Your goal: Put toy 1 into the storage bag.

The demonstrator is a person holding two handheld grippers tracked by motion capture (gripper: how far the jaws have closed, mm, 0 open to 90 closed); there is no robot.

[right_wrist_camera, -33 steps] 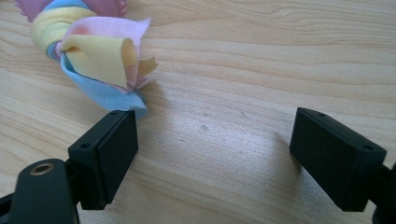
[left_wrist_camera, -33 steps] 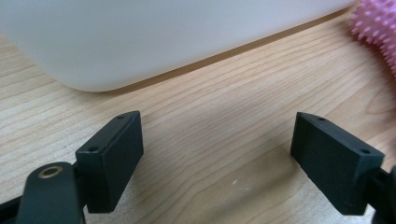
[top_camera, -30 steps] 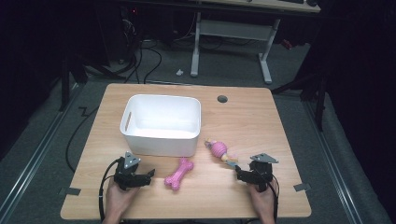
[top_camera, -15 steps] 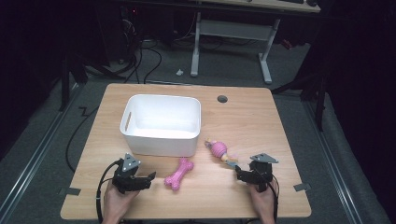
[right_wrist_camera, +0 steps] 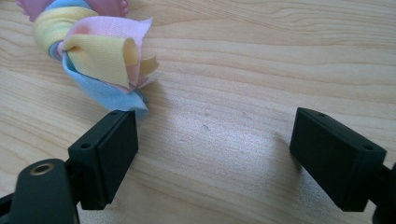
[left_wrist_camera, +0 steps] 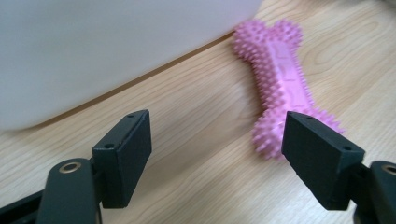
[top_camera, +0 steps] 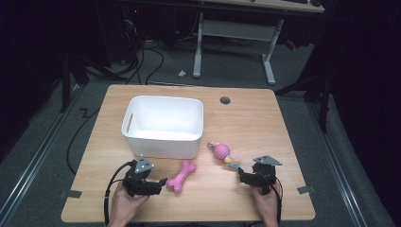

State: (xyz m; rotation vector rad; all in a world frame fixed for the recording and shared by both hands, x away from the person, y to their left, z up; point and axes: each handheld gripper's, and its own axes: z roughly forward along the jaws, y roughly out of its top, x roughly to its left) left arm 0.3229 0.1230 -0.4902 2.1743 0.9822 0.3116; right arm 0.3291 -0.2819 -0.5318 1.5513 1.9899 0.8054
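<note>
Left gripper (top_camera: 163,181): jaws apart and just now narrowing, nothing between them, pink bone toy (top_camera: 180,175) just right on the counter (top_camera: 246,123). Knotted rag toy (top_camera: 222,152) mid-right. Right gripper (top_camera: 240,175) released, near it.

The black left gripper (top_camera: 163,181) has been lifted a little off the light wooden table (top_camera: 283,123) and brought closer to the spiky pink rubber bone (top_camera: 180,175). Its jaws have just been closing (nothing is pinched between them yet).
</note>
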